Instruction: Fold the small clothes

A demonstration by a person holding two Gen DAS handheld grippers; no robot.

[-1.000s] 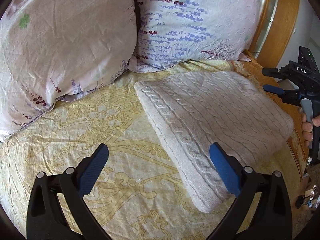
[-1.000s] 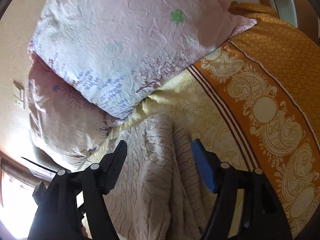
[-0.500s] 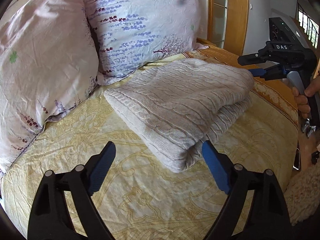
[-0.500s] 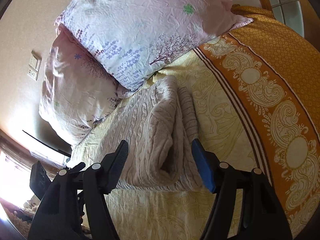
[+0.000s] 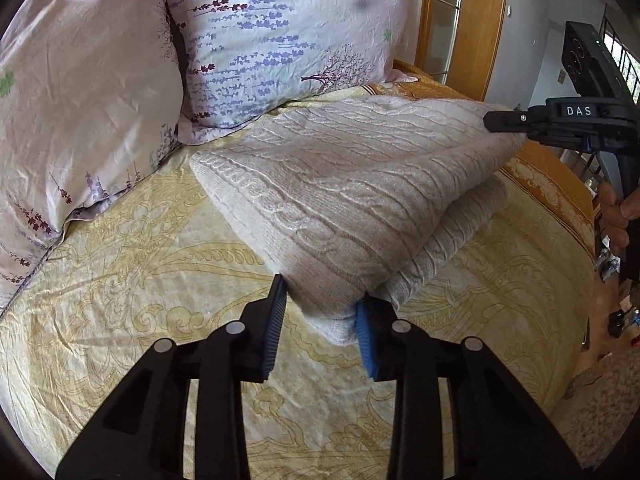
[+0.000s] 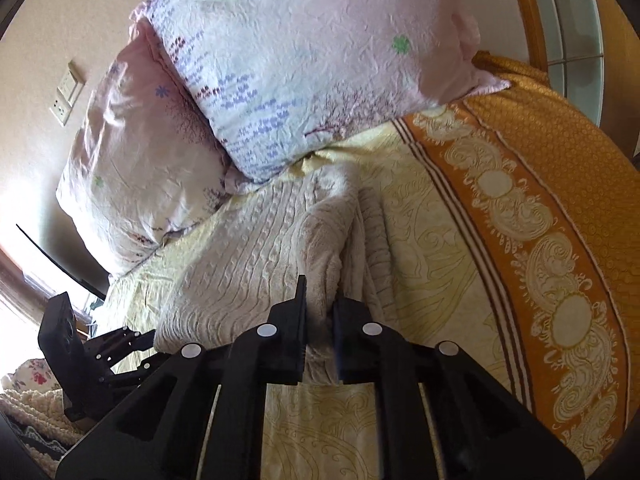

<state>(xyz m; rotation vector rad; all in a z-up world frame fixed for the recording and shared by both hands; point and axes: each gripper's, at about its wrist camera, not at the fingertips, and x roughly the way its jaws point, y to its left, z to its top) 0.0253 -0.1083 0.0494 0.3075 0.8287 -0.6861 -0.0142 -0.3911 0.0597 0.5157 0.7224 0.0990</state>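
A cream cable-knit sweater (image 5: 360,184) lies folded on the yellow bedspread (image 5: 140,280). In the left wrist view its near corner sits between the blue pads (image 5: 276,320) of my left gripper (image 5: 320,320); the jaws are closing and both pads press the knit. My right gripper (image 5: 490,120) grips the far right corner, held by a person's hand (image 5: 616,216). In the right wrist view my right gripper (image 6: 320,304) is shut on a thick fold of the sweater (image 6: 240,264). The left gripper (image 6: 150,350) shows at the sweater's lower left end.
Two floral pillows (image 5: 280,40) (image 5: 80,100) lean at the head of the bed, just behind the sweater. An orange patterned border (image 6: 540,240) runs along the bed's side. A wooden door frame (image 5: 492,28) and wall sockets (image 6: 66,96) lie beyond.
Both grippers went from wide open to closed on the sweater's corners. The left gripper came in on the near corner, and the right one drew up to the folded edge.
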